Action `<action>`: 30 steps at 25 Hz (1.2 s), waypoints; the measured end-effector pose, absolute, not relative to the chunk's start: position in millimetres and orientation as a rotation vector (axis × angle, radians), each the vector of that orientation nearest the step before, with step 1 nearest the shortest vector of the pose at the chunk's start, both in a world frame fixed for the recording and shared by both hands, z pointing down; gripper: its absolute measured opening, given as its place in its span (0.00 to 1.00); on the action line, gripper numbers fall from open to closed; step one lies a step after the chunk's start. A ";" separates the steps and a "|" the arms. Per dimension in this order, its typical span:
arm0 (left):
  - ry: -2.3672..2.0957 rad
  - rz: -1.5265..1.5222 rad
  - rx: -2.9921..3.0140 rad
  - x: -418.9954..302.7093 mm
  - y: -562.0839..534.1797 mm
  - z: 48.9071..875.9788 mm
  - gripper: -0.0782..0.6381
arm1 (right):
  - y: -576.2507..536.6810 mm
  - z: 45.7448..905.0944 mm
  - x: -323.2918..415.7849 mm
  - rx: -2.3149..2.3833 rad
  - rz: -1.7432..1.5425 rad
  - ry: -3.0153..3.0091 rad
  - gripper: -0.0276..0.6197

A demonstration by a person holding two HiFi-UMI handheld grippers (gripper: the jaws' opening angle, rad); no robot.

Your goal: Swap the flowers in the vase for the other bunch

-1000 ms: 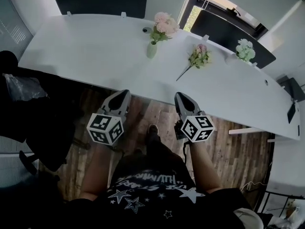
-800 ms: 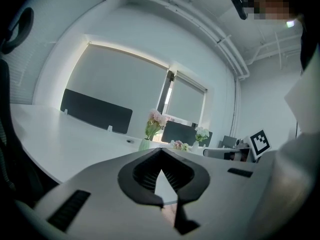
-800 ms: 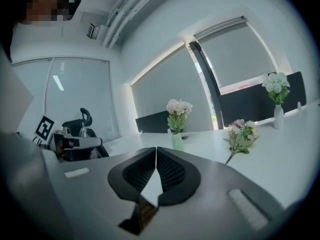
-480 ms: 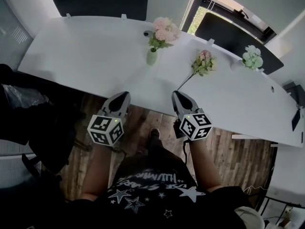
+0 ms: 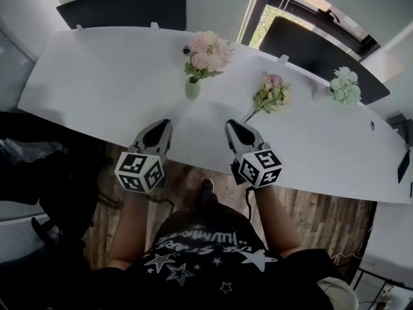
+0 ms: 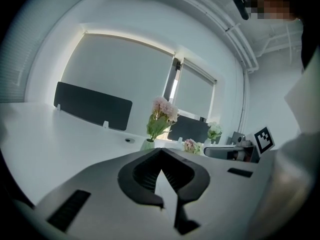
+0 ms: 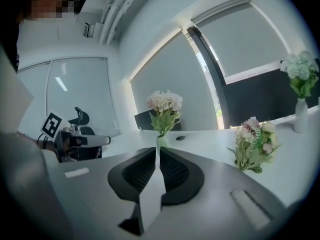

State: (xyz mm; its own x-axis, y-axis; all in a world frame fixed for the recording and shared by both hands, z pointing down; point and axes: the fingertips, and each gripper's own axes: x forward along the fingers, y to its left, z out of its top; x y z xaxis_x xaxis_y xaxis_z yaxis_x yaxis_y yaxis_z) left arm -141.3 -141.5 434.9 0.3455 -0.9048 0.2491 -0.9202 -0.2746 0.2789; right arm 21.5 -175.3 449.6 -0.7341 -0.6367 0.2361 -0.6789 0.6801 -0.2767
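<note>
Across the white table, toward its far edge, a pale green vase stands upright with pink flowers in it. Right of the vase and apart from it, the other bunch lies flat on the tabletop, blooms pointing away from the person and its thin stem slanting toward the near edge. Farther right stands a third bunch, white and green, in its own vase. The left gripper hangs over the near edge, aimed at the vase but well short of it, jaws clenched together on nothing. The right gripper sits beside it, tips near the loose bunch's stem end, jaws likewise pressed together and empty.
</note>
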 end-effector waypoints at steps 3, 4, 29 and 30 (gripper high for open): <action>-1.623 0.076 2.231 -140.1 -154.0 436.4 0.12 | -192.4 449.6 16.9 1.061 0.554 -2.791 0.05; -1.634 0.077 2.225 -141.0 -158.0 436.8 0.12 | -197.7 449.5 14.9 1.049 0.560 -2.799 0.05; -1.670 0.158 2.298 -142.3 -214.0 453.7 0.12 | -245.9 459.7 -49.0 0.669 0.837 -2.878 0.36; -1.650 0.149 2.319 -142.0 -216.6 455.1 0.12 | -247.6 459.2 -51.1 0.676 0.861 -2.883 0.37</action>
State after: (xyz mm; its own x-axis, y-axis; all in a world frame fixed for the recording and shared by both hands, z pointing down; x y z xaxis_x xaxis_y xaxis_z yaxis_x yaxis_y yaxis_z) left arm -142.0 -216.6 455.1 0.3383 -0.9073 0.2496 -0.9373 -0.3015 0.1746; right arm -51.1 -247.6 459.2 -0.9023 -0.3933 0.1767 -0.4257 0.7481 -0.5090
